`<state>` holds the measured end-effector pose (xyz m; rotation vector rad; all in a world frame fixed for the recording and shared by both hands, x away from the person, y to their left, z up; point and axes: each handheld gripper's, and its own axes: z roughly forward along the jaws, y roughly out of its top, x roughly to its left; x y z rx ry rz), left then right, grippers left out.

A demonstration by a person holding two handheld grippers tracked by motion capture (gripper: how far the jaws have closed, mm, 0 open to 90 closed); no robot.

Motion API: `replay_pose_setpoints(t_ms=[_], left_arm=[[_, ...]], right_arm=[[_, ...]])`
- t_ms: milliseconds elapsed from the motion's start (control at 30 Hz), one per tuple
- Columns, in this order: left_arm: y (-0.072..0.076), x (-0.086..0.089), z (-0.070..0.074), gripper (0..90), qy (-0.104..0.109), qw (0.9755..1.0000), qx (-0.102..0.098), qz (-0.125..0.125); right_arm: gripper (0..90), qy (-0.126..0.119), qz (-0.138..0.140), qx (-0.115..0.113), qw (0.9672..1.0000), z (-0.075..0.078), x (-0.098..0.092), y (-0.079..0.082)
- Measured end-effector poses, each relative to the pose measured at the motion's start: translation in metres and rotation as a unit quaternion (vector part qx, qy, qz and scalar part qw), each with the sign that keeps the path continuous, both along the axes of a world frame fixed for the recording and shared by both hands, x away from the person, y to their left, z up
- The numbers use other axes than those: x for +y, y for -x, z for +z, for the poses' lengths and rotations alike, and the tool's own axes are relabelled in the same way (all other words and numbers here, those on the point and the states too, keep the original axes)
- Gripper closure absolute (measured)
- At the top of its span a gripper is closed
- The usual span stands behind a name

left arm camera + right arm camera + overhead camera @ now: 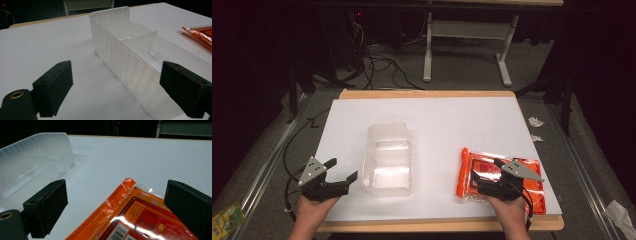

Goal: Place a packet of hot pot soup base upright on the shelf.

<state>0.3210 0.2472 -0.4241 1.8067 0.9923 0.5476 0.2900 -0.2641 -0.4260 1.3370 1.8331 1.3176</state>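
Tongs [486,170] agape — over orange packet [532,192].

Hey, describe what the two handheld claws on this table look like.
Both are black two-jaw claws with blocky flat pads. The left claw and right claw each carry a grey three-cornered plate on top, and a black cable trails from each. The forearms show no sleeves.

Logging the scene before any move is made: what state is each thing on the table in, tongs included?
Clear plastic bin: upright on the white table, divider inside, nothing in it.
Orange snack packet: lying flat, sealed, near the table's front edge.
Left tongs: open, holding nothing, beside the bin.
Right tongs: open over the packet, not gripping it.
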Motion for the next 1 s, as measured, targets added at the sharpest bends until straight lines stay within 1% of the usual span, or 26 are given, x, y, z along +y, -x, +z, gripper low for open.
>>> replay_pose_setpoints(t_ms=[167,233,433,467,500,600,667,700,800,833,867,900,933,967,1000], left_arm=[[-0.002,0.0,0.001,9.9,-0.001,1.0,-0.002,0.006],[-0.002,-0.001,0.002,9.3,0.0,1.0,-0.003,0.006],[-0.001,-0.002,0.002,9.1,-0.006,1.0,0.0,0.001],[-0.001,-0.004,0.001,9.2,-0.011,0.9999,0.001,-0.001],[-0.001,-0.004,0.001,9.4,-0.011,0.9999,0.001,-0.001],[-0.002,-0.005,0.0,9.9,-0.021,0.9998,0.001,-0.005],[-0.001,-0.006,0.001,10.8,-0.023,0.9997,-0.001,-0.006],[-0.001,-0.006,0.001,10.9,-0.023,0.9997,-0.001,-0.006],[0.0,-0.006,0.003,11.9,-0.019,0.9998,-0.007,-0.005],[0.0,-0.006,0.003,12.0,-0.019,0.9998,-0.007,-0.005],[0.0,-0.007,0.004,12.3,-0.022,0.9997,-0.011,-0.008],[0.0,-0.007,0.004,12.4,-0.022,0.9997,-0.011,-0.008],[-0.001,-0.008,0.004,12.7,-0.031,0.9993,-0.015,-0.011],[-0.001,-0.008,0.004,12.8,-0.031,0.9993,-0.015,-0.011],[-0.005,-0.008,0.003,12.9,-0.027,0.9995,-0.012,-0.012]], right_arm=[[5.0,0.0,-0.003,-0.002,1.0,0.001,-0.002,0.002],[4.9,0.0,-0.003,-0.005,1.0,0.001,-0.003,0.005],[4.6,-0.002,-0.004,-0.008,1.0,0.005,-0.004,0.009],[4.6,-0.004,-0.006,-0.013,0.9999,0.007,-0.007,0.011],[4.6,-0.004,-0.006,-0.013,0.9999,0.007,-0.007,0.011],[4.7,-0.004,-0.015,-0.012,0.9998,0.008,-0.012,0.014],[4.7,-0.009,-0.027,-0.01,0.9995,0.009,-0.02,0.019],[4.7,-0.009,-0.027,-0.01,0.9995,0.009,-0.02,0.019],[7.2,-0.012,-0.051,-0.009,0.9986,0.01,-0.037,0.029],[7.2,-0.012,-0.051,-0.009,0.9986,0.01,-0.037,0.029],[9.8,-0.018,-0.069,-0.01,0.9974,0.009,-0.049,0.036],[9.8,-0.018,-0.069,-0.01,0.9974,0.009,-0.049,0.036],[12.0,-0.029,-0.086,-0.003,0.9959,0.007,-0.06,0.042],[13.0,-0.029,-0.093,-0.003,0.9952,0.007,-0.064,0.044],[13.9,-0.028,-0.106,-0.002,0.994,0.006,-0.071,0.048]])
